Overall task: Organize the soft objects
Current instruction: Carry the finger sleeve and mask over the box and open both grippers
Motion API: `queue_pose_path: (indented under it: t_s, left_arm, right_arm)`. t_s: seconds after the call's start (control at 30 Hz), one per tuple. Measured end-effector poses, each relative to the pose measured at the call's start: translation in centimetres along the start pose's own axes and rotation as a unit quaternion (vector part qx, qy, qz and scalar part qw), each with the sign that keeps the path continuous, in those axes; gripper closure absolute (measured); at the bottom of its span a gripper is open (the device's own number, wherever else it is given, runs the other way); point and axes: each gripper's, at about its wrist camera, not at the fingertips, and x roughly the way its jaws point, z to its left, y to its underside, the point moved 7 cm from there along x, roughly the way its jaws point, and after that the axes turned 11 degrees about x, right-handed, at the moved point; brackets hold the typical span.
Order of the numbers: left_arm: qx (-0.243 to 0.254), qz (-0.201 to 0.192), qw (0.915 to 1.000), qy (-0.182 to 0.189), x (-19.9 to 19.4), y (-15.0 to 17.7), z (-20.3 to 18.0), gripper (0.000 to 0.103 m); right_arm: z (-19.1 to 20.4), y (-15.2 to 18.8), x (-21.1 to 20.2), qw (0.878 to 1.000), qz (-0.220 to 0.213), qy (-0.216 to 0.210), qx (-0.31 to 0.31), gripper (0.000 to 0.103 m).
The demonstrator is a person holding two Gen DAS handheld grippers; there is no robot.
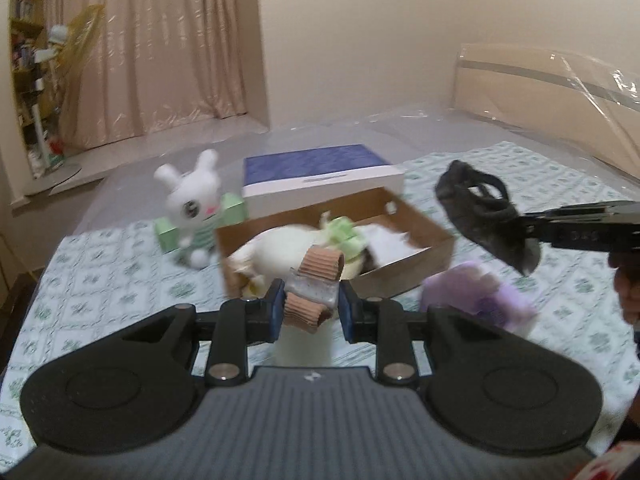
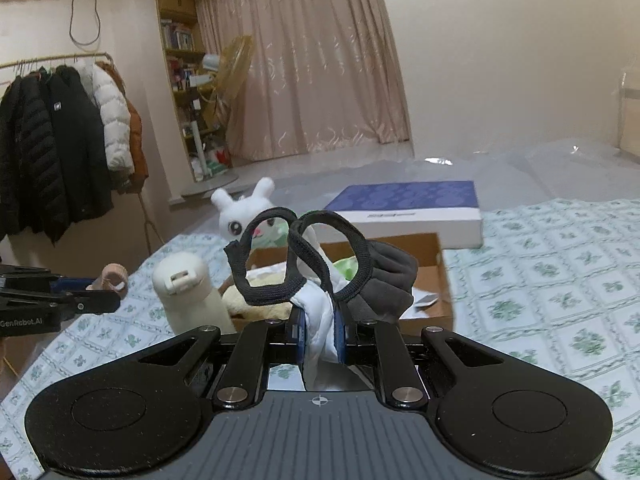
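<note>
Clamped between the blue pads of the left gripper (image 1: pixel 312 306) is a small pinkish ribbed roll with a grey band (image 1: pixel 316 284), held up in the air on the near side of the cardboard box (image 1: pixel 416 220); the jaws are narrow, pressed on the band. A dark grey and white garment with black elastic loops (image 2: pixel 320 264) is pinched by the right gripper (image 2: pixel 320 338), its white fabric squeezed between jaws nearly closed, and it is held above the near side of the box. Inside the box a cream plush with a green bow (image 1: pixel 296 248) is seen, with some white paper beside it. A white bunny plush (image 1: pixel 192 204) is set upright just left of the box, against a green block (image 1: pixel 168 234). A blue-topped white box (image 1: pixel 320 176) lies touching the far side of the cardboard box. A lilac plush (image 1: pixel 476 292) lies just right of the box's near corner, and a cream bottle-shaped object (image 2: pixel 188 292) stands at its near left side, all on the patterned bedsheet (image 1: pixel 100 288).
</note>
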Motion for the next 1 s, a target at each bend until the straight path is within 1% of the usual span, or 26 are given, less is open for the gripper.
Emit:
queue_pose_path:
  t_s: [0.07, 0.17, 0.27, 0.33, 0.47, 0.67, 0.77, 0.93, 1.0]
  left_arm:
    - [-0.009, 0.004, 0.9999, 0.008, 0.7, -1.3, -1.8, 0.077]
    - [-0.019, 0.024, 0.9994, 0.013, 2.5, -2.8, -4.4, 0.077]
    - [-0.018, 0.038, 0.9991, 0.006, 4.7, -4.3, -6.8, 0.077]
    - [-0.026, 0.047, 0.9985, -0.005, 6.4, -5.4, -7.7, 0.077]
    - [-0.057, 0.07, 0.9954, -0.035, 10.5, -6.7, -7.6, 0.077]
    - [-0.112, 0.096, 0.9856, -0.082, 16.4, -7.3, -6.2, 0.077]
    - [-0.12, 0.106, 0.9806, -0.113, 18.7, -7.3, -5.4, 0.077]
    - [-0.135, 0.115, 0.9735, -0.145, 21.6, -6.8, -3.9, 0.077]
    - [-0.139, 0.12, 0.9708, -0.155, 22.5, -6.5, -3.3, 0.077]
  right_arm:
    - [-0.9, -0.5, -0.7, 1.0, -0.003, -0.001, 0.006, 0.089]
    - [-2.3, -1.1, -0.9, 1.0, 0.003, -0.011, 0.016, 0.089]
    - [-3.7, -2.1, -0.3, 0.999, 0.012, -0.026, 0.024, 0.089]
    - [-4.9, -2.9, 0.4, 0.999, 0.018, -0.036, 0.03, 0.089]
    - [-6.6, -4.6, 2.7, 0.998, 0.029, -0.055, 0.031, 0.089]
    - [-8.0, -6.5, 7.7, 0.995, 0.046, -0.086, 0.026, 0.089]
    - [-8.3, -6.8, 10.4, 0.994, 0.059, -0.096, 0.012, 0.089]
    - [-8.9, -6.6, 14.7, 0.991, 0.079, -0.103, -0.022, 0.089]
    - [-9.0, -6.6, 16.1, 0.991, 0.077, -0.102, -0.035, 0.088]
